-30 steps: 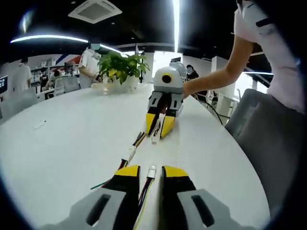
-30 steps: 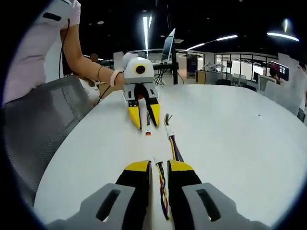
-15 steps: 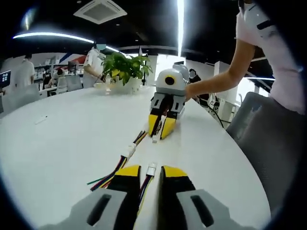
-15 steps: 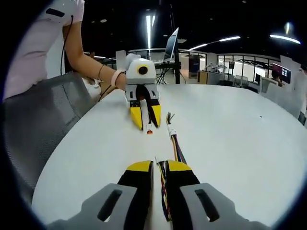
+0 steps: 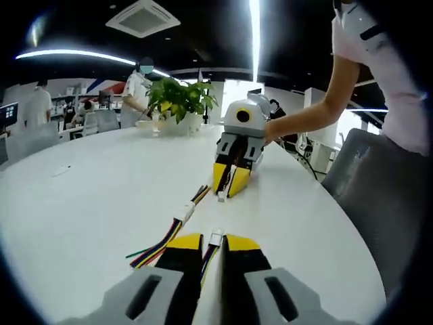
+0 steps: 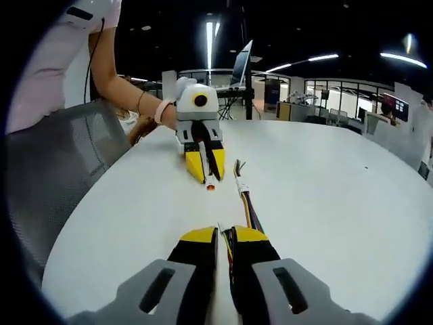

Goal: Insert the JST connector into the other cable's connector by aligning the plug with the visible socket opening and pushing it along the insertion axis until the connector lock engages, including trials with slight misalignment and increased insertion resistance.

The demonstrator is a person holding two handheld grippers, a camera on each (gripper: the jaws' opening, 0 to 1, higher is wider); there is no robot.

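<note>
At bottom centre of the left gripper view, left gripper (image 5: pixel 213 245) clamps the white JST connector (image 5: pixel 215 237); right gripper (image 6: pixel 223 238) pinches its own cable (image 6: pixel 230 254). Spare wire bundle (image 5: pixel 169 233) lies left-centre on white table (image 5: pixel 88 196). Potted plant (image 5: pixel 179 101) upper left, grey chair (image 5: pixel 372 196) right, dark office ceiling.

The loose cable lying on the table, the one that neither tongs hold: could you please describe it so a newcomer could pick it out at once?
Start at the white table and look at the stretch between the two yellow-tipped tongs. Just beside the left tongs lies the loose cable, a bundle of coloured wires with a white connector partway along it. Unlike the two gripped cables, it lies free on the tabletop with frayed ends.
</note>
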